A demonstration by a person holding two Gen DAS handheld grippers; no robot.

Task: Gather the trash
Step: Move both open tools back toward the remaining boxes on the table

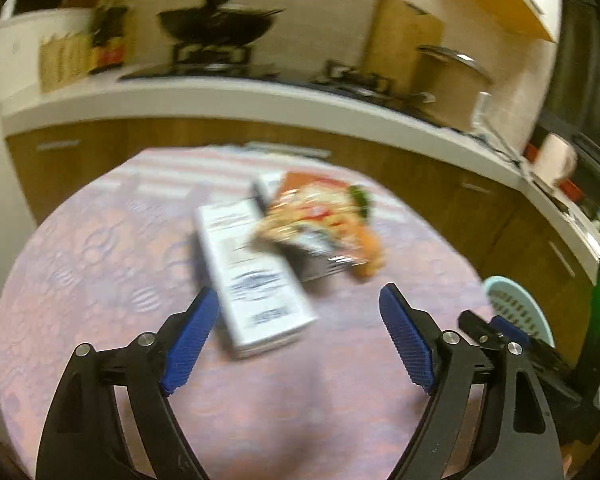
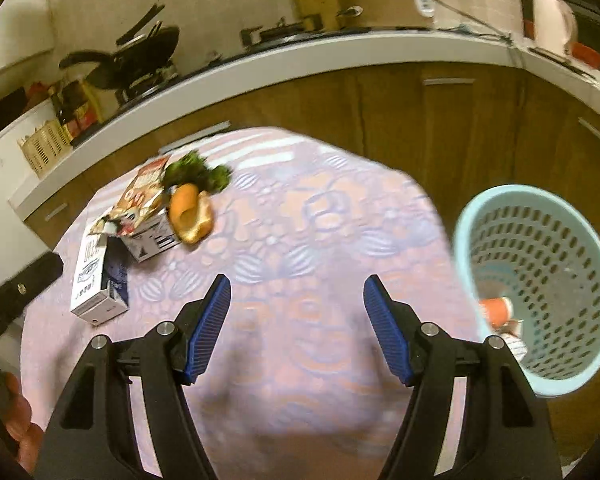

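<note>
Two views look down over a round surface [image 2: 320,240] draped in a pink and lavender patterned cloth, with a wood-fronted kitchen counter [image 2: 340,52] curving behind it. The left hand-held gripper [image 1: 300,336], black with ribbed blue pads, has its jaws spread wide and nothing between them; it hangs above the cloth just in front of a white rectangular carton with dark print [image 1: 252,276], which lies flat on the surface. Beyond the carton, touching its far end, sits a crumpled red and yellow snack wrapper [image 1: 312,216] atop a second small box, with a piece of orange peel [image 2: 190,216] and a clump of green leaves [image 2: 198,174] beside them. All this trash is blurred in the left view and clearer in the right. The right hand-held gripper [image 2: 298,330], also black with blue pads, has its jaws apart and empty, over bare cloth to the right of the carton. Further right of the carton, past the edge of the surface, stands a pale blue perforated plastic basket [image 2: 540,280] with an orange and white scrap [image 2: 500,312] already inside.
</note>
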